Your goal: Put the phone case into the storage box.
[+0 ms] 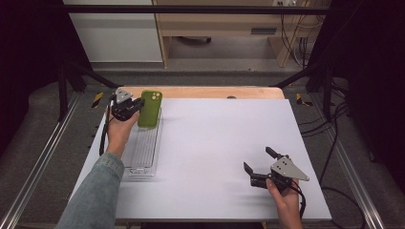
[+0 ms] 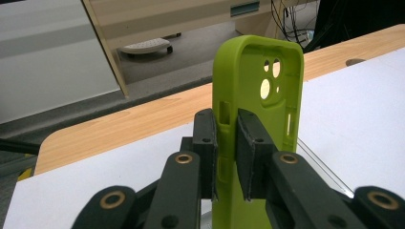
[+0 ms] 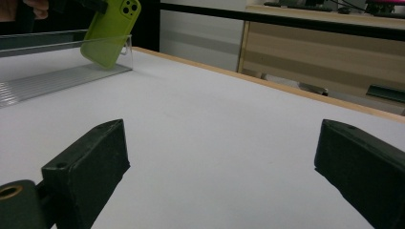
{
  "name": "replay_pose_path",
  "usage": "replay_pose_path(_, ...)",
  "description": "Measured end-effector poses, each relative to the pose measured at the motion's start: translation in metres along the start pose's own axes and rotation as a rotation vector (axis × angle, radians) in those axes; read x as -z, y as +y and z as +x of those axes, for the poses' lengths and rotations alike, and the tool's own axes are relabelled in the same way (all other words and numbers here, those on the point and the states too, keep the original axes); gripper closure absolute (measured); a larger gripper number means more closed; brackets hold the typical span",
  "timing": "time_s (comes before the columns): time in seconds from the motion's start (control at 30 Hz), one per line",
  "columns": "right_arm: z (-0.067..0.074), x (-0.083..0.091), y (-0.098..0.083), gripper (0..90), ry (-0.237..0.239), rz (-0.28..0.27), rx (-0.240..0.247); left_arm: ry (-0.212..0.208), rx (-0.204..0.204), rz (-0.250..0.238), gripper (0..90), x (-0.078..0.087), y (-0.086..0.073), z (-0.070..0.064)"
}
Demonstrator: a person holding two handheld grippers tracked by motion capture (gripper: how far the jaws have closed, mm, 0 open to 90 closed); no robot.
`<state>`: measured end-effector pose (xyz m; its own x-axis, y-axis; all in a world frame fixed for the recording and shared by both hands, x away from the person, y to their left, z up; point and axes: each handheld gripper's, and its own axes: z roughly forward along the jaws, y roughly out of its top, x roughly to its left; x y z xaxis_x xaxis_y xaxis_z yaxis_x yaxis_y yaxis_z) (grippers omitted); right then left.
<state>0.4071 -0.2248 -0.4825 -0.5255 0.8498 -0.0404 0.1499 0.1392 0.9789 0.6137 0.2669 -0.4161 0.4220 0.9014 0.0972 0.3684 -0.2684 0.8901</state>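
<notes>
While left tool [image 2: 227, 143] pinches lime-green phone case [image 2: 260, 90] | right tool [image 1: 260, 164] spread

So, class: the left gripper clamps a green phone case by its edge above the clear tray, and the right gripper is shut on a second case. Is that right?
Not quite. The right gripper is open and holds nothing, as the right gripper view shows. The rest stands: the left gripper clamps the green phone case by its edge above the clear tray.
</notes>
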Motion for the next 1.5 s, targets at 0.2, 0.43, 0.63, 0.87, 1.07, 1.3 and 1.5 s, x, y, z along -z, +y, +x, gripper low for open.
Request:
replay_pose_path(0.2,-0.0001,-0.0002,-0.0001,4.5,0.001,0.002,-0.001,0.004,0.008,0.001,78.9,-0.0003,-0.0006,0.0016)
replay_pose_path(0.43,-0.0002,-0.0002,-0.0002,4.5,0.001,0.003,-0.002,0.004,0.015,0.005,78.8,-0.0009,-0.0007,0.0025)
replay_pose_path(0.63,-0.0002,-0.0003,-0.0003,4.4,0.002,0.004,-0.004,0.012,0.023,0.008,78.4,-0.0014,-0.0011,0.0038)
replay_pose_path(0.87,-0.0001,-0.0004,-0.0003,4.4,0.002,0.006,-0.005,0.016,0.020,0.009,78.5,-0.0011,-0.0012,0.0039)
replay_pose_path(1.07,-0.0003,-0.0002,-0.0002,4.4,0.001,0.005,-0.005,0.016,0.021,0.010,78.5,-0.0019,-0.0010,0.0033)
replay_pose_path(1.3,-0.0002,-0.0004,-0.0003,4.3,0.002,0.006,-0.006,0.018,0.021,0.012,78.1,-0.0022,-0.0010,0.0036)
replay_pose_path(1.5,-0.0002,-0.0006,-0.0004,4.3,0.003,0.006,-0.006,0.046,0.007,0.019,66.0,-0.0020,-0.0009,0.0030)
